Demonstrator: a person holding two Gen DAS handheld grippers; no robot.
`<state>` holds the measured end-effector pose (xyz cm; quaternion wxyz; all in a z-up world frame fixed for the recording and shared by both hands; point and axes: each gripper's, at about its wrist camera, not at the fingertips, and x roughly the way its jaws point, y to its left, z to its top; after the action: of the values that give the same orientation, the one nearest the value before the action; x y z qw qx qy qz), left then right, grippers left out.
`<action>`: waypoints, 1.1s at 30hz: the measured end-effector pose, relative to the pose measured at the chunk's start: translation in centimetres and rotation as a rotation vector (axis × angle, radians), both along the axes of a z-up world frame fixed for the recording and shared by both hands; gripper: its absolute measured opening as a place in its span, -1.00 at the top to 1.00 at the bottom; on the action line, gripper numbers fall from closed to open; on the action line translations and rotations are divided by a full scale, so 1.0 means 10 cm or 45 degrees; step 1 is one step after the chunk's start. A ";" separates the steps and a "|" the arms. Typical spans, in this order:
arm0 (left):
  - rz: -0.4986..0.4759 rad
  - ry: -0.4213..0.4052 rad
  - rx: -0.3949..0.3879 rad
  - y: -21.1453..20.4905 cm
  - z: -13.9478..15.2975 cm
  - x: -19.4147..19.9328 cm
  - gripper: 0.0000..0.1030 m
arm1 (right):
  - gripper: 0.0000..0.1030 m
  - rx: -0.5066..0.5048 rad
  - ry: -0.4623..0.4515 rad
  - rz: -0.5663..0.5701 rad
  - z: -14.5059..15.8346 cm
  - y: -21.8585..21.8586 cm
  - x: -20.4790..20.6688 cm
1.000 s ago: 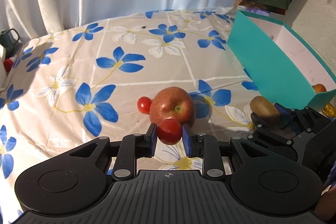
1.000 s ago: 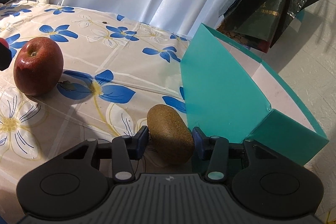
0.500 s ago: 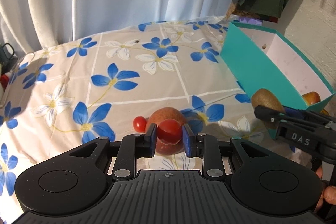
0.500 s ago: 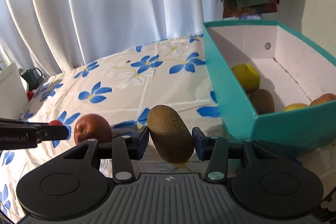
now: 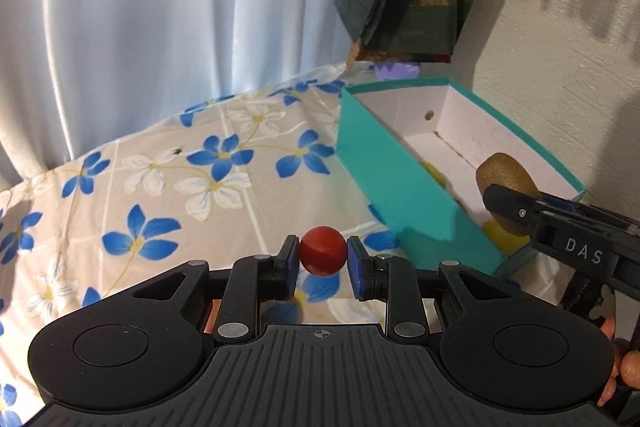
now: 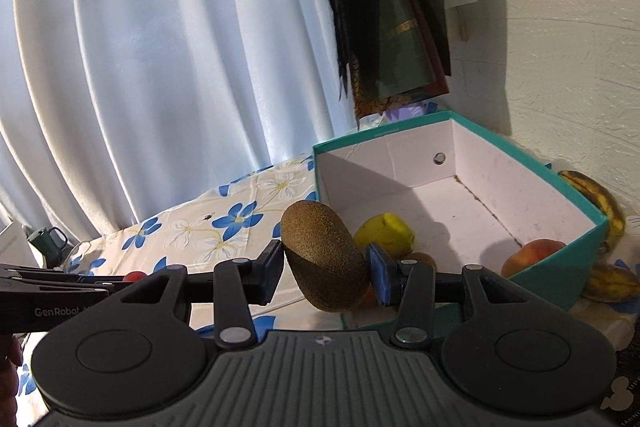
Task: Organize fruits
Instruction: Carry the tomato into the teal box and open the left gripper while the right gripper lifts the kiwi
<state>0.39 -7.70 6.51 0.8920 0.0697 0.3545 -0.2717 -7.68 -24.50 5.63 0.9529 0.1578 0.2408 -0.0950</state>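
My left gripper (image 5: 322,261) is shut on a small red tomato (image 5: 322,255), held in the air above the flowered tablecloth, left of the teal box (image 5: 384,171). My right gripper (image 6: 325,269) is shut on a brown kiwi (image 6: 324,261), held over the near left corner of the teal box (image 6: 568,259). The kiwi also shows in the left wrist view (image 5: 505,178), above the box. Inside the box lie a yellow fruit (image 6: 386,233), another kiwi (image 6: 420,259) and a peach (image 6: 532,257).
Bananas (image 6: 596,203) and a yellow fruit (image 6: 610,281) lie outside the box by the wall. Dark bags (image 6: 384,7) hang above the box. White curtains (image 5: 160,19) back the table. A dark mug (image 6: 48,241) stands far left.
Both grippers have risen from the table and moved right toward the box, carrying the tomato and the kiwi. The apple and second tomato have dropped out of view.
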 end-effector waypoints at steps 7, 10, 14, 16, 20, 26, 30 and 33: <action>-0.137 -0.072 -0.027 -0.62 0.15 0.04 0.44 | 0.13 0.003 -0.033 -0.133 -0.02 -0.30 -0.11; -0.194 -0.061 -0.036 -0.90 0.12 0.09 0.44 | 0.13 -0.004 -0.048 -0.178 -0.03 -0.42 -0.14; -0.289 -0.039 -0.028 -1.23 -0.05 0.18 0.44 | 0.13 -0.004 -0.058 -0.234 -0.05 -0.59 -0.19; -0.317 -0.017 -0.014 -1.38 -0.17 0.23 0.44 | 0.13 -0.006 -0.055 -0.257 -0.07 -0.66 -0.21; -0.297 0.042 0.044 -1.57 -0.39 0.30 0.44 | 0.13 -0.007 -0.052 -0.275 -0.12 -0.72 -0.21; -0.307 0.052 0.070 -1.67 -0.51 0.35 0.44 | 0.14 -0.001 -0.031 -0.310 -0.19 -0.81 -0.20; -0.306 0.047 0.076 -1.69 -0.53 0.37 0.43 | 0.14 -0.008 -0.023 -0.327 -0.21 -0.84 -0.17; -0.309 0.044 0.078 -1.69 -0.53 0.38 0.42 | 0.14 -0.006 -0.011 -0.330 -0.24 -0.85 -0.14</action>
<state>4.15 -24.59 1.23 0.8438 0.1346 0.3669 -0.3678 -9.08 -33.03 3.26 0.9340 0.1857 0.2142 -0.2172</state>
